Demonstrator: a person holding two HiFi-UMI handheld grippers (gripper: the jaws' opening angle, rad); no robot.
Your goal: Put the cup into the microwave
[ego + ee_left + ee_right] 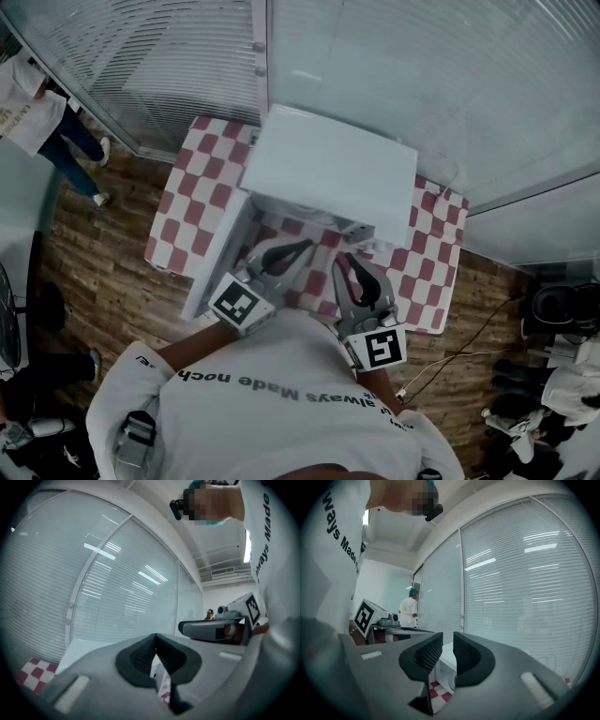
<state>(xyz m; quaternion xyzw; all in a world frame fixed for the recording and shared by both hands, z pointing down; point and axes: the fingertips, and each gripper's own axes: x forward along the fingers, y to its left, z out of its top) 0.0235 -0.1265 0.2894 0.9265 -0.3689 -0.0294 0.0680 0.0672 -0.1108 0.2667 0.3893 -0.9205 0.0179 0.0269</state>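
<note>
Two hand-held grippers sit close against the person's chest, above the near edge of the worktop (192, 202). The left hand-held gripper (305, 247) has its jaw tips pressed together with nothing between them. The right hand-held gripper (347, 260) has its jaws a narrow slit apart, and only cloth and the microwave show through the gap, so neither holds anything.

Just beyond them stands the microwave (328, 169), a white box in the middle of the checkered worktop and reaching toward its far edge, with its mouth facing the near edge. Its door (217, 258) is swung open toward the near left corner, just beside the left jaws. The opening therefore lies straight ahead of both grippers, and the right one has the clearer line in.

No view shows the cup plainly. The microwave's top hides the cavity from above, and the pale shape seen past the right jaws is too small to name. I judge the cup is either inside already or out of sight, so its direction, axis and look cannot be told.

Slatted blinds (169, 56) stand behind the far edge.
</note>
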